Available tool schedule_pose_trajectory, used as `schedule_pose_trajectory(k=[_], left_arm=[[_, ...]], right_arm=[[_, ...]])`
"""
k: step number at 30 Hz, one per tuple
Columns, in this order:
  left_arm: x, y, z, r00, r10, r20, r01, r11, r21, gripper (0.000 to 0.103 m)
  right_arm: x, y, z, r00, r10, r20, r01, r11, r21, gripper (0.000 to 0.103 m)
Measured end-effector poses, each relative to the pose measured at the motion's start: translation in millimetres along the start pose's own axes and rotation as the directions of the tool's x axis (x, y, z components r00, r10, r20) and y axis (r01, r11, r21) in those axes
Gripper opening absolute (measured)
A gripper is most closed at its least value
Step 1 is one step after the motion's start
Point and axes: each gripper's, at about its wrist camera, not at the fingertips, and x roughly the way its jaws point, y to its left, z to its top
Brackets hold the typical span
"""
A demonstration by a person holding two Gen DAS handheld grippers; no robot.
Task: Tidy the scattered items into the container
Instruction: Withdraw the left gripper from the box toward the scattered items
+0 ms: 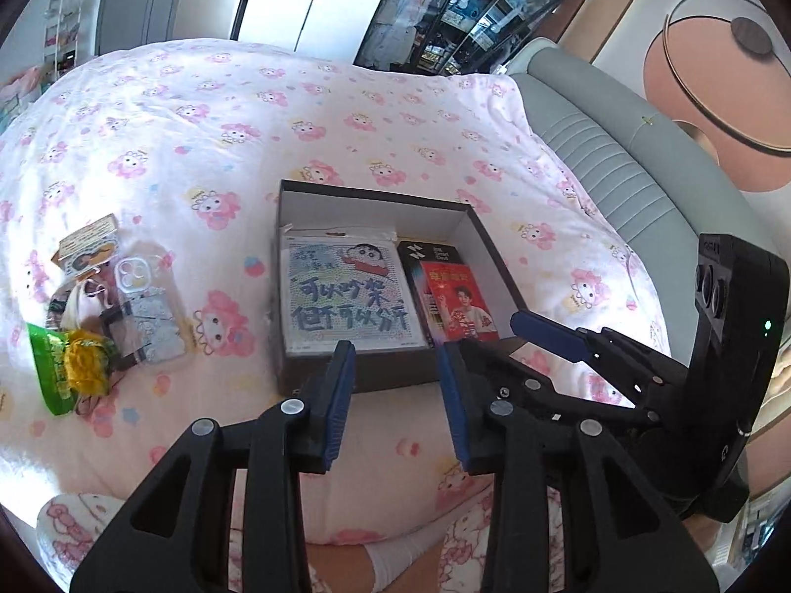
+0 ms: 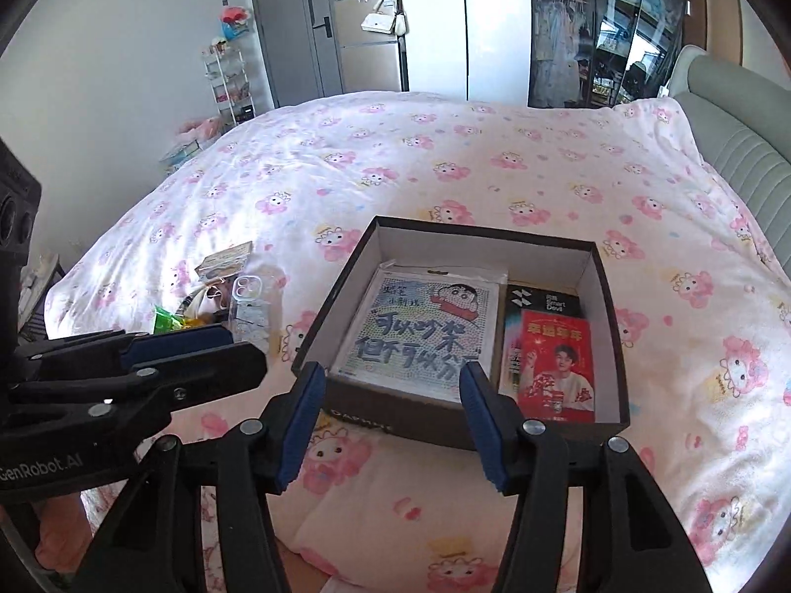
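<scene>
Both tools idle: left gripper (image 1: 398, 370) and right gripper (image 2: 390, 395) hover with jaws spread, empty, near the dark open cardboard box (image 1: 291, 267), partly filled. The remaining heap, apparently including a clear phone case (image 1: 143, 306), lies left; approach it next.

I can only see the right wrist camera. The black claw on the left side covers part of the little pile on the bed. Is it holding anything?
Observer: No. The left wrist view shows the left gripper open and empty.
Operator: What is it hiding from me?
Observer: The lower end of the clear phone case, and most of a yellow crinkly wrapper lying on the green packet.
Operator: Anything on my own claw that I can't see?
Observer: A small green light glows on the body of the right gripper.
</scene>
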Motion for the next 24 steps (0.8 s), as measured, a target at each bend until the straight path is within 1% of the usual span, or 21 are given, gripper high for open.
schedule_pose_trajectory(k=[5, 9, 15, 19, 22, 24], left_arm=[[-18.7, 25.7, -13.5, 0.999, 0.030, 0.015, -0.030, 0.999, -0.034, 0.034], [-34.4, 49.6, -20.5, 0.999, 0.040, 0.025, -0.038, 0.997, -0.070, 0.035], [-50.9, 80.8, -32.1, 0.995, 0.092, 0.038, -0.088, 0.990, -0.113, 0.035], [-56.7, 105.0, -40.9, 0.992, 0.121, 0.038, -0.113, 0.981, -0.160, 0.035], [-59.4, 127.1, -45.7, 0.992, 0.123, 0.043, -0.109, 0.967, -0.232, 0.035], [-60.8, 138.5, -47.4, 0.988, 0.140, 0.059, -0.120, 0.957, -0.264, 0.035]], right_arm=[[1.5, 31.9, -5.6, 0.998, 0.068, 0.003, -0.068, 0.998, 0.019, 0.053], [3.5, 59.5, -5.7, 0.996, 0.092, 0.006, -0.092, 0.996, -0.003, 0.053], [16.7, 94.8, -4.1, 0.990, 0.136, -0.021, -0.137, 0.990, -0.033, 0.053], [30.8, 118.5, -2.9, 0.986, 0.162, -0.050, -0.165, 0.985, -0.060, 0.053], [44.5, 134.9, 0.7, 0.978, 0.195, -0.078, -0.202, 0.975, -0.091, 0.053], [54.4, 143.8, 4.7, 0.974, 0.205, -0.093, -0.214, 0.972, -0.098, 0.053]])
